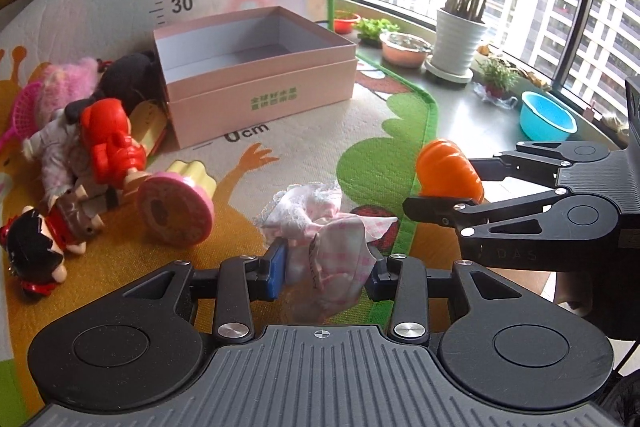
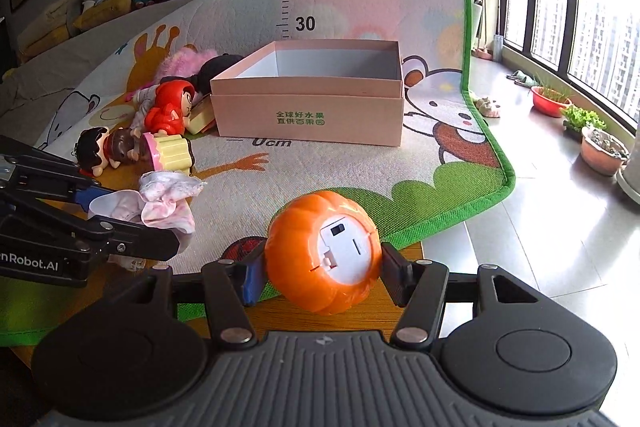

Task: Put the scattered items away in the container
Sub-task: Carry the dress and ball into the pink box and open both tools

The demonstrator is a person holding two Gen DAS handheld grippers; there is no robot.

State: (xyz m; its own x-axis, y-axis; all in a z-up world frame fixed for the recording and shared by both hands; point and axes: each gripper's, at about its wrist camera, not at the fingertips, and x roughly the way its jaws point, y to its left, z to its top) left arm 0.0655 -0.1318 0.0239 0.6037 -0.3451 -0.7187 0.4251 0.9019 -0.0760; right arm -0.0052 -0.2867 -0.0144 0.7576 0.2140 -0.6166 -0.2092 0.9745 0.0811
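Observation:
An open pink cardboard box (image 1: pixel 260 91) (image 2: pixel 312 115) stands empty on the play mat. My left gripper (image 1: pixel 326 267) is shut on a pink-and-white frilly cloth (image 1: pixel 324 247) (image 2: pixel 160 203), held just above the mat. My right gripper (image 2: pixel 322 271) (image 1: pixel 436 195) is shut on an orange plastic pumpkin (image 2: pixel 324 255) (image 1: pixel 448 173), its white battery panel facing the camera. Left of the box lie scattered toys: a red figure (image 1: pixel 112 143) (image 2: pixel 168 107), a black-haired doll (image 1: pixel 36 247) (image 2: pixel 96 147), a pink-and-yellow cupcake toy (image 1: pixel 176 207) (image 2: pixel 168 151) and a pink plush (image 1: pixel 68 87).
The play mat (image 1: pixel 304 155) has a green border that ends at a grey tiled floor (image 2: pixel 552 227) on the right. Along the window stand a white plant pot (image 1: pixel 456 47), a blue bowl (image 1: pixel 548 115), a red bowl (image 2: pixel 550 101) and small planters. Plush toys line the back wall.

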